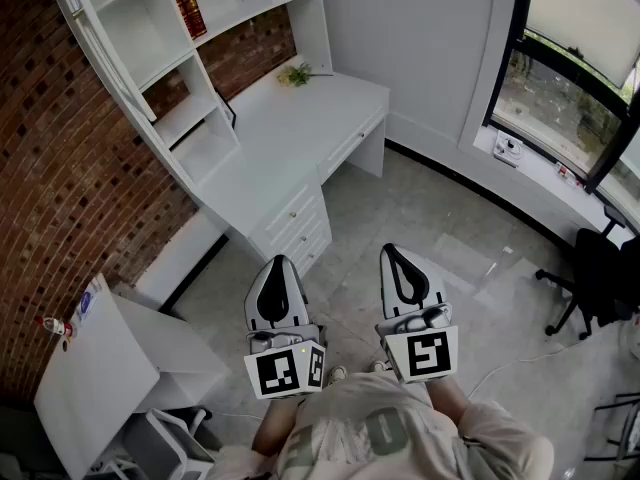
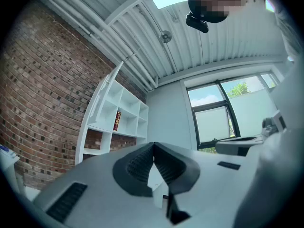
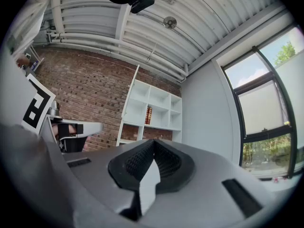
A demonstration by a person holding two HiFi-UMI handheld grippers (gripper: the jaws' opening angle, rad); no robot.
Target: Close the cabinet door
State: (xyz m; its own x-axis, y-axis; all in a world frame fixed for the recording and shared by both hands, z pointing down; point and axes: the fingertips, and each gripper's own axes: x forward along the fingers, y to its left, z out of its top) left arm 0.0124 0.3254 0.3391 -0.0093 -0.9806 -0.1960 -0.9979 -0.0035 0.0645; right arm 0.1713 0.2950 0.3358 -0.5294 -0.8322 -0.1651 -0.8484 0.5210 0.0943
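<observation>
The white shelf cabinet stands against the brick wall at the upper left. Its tall narrow door hangs open, swung out from the top left of the unit. That door shows as a slanted white panel in the left gripper view and as a thin edge in the right gripper view. My left gripper and right gripper are held side by side over the floor, well short of the cabinet. Both are shut, pads meeting at the tips, with nothing between them.
A white desk with drawers runs below the shelves, with a small plant on it and a red book on a shelf. A white table is near left. An office chair and window sill are right.
</observation>
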